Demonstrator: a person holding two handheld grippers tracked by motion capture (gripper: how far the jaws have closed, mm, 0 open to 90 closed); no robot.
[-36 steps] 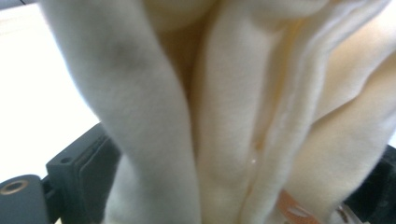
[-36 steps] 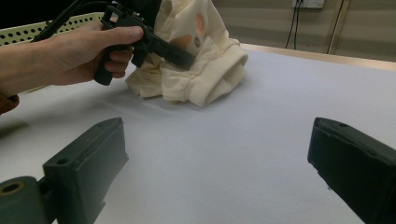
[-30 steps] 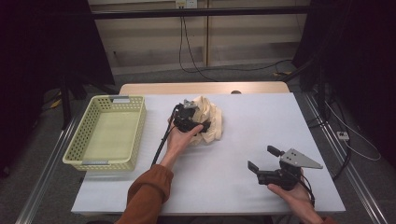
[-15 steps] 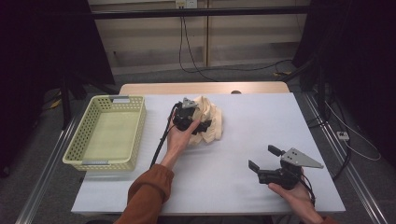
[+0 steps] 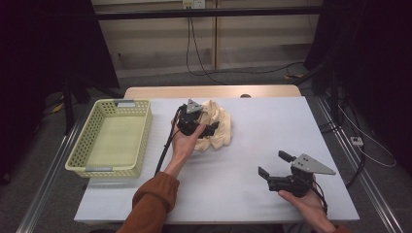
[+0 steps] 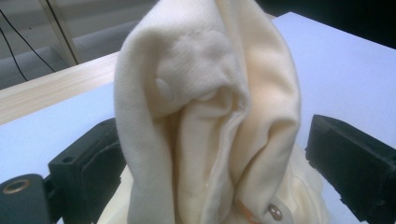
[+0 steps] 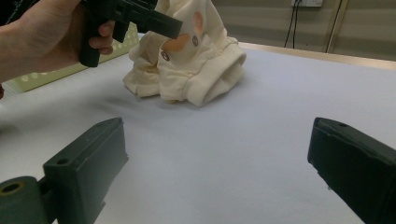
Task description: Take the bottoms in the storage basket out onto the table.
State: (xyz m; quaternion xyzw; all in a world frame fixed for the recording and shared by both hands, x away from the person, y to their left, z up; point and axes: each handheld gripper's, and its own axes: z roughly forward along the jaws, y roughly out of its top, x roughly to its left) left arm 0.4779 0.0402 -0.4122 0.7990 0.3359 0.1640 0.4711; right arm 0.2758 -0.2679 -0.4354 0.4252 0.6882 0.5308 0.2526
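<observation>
We cannot tell whether the left gripper [image 5: 206, 130] pinches the cream garment [image 6: 210, 116]; the garment's top runs past the frame edge.

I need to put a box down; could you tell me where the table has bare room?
Free: between the cream garment and the right gripper, and right of the garment. Crowded: around the left gripper beside the basket.

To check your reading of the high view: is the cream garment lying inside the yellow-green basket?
No: the cream garment lies on the white table, right of the basket.
</observation>
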